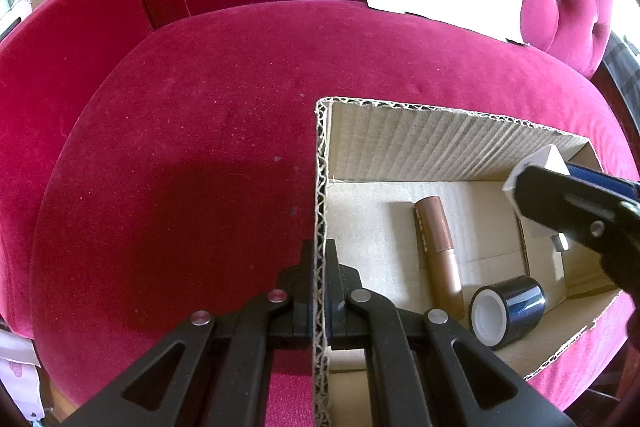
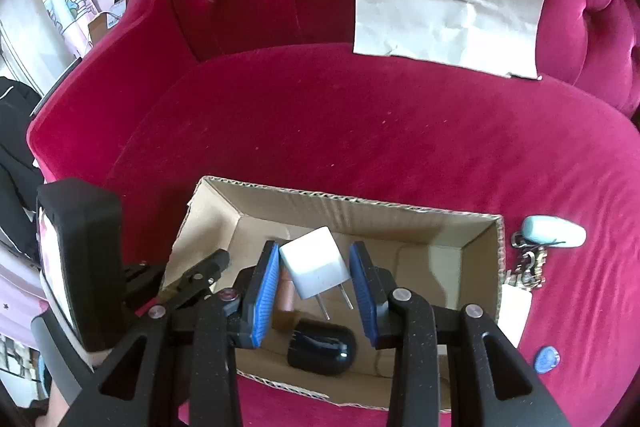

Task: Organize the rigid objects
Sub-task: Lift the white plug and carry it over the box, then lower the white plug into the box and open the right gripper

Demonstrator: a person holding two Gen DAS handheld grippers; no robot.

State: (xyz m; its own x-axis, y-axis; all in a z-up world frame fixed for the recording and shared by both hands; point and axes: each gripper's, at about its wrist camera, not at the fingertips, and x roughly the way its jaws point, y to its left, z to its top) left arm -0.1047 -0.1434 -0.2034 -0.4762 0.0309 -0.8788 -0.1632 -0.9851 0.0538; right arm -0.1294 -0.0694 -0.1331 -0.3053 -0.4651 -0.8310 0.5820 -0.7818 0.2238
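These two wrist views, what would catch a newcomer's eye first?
The bright pink velvet sofa fills both views. On its seat an open cardboard box holds a brown tube and a dark tape roll. The left tongs clamp the box wall, and a white charger plug sits between the open right tongs.

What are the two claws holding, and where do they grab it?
The left claw pinches the cardboard box by its side wall's top edge. The right claw is open around the white charger, so no firm hold shows.
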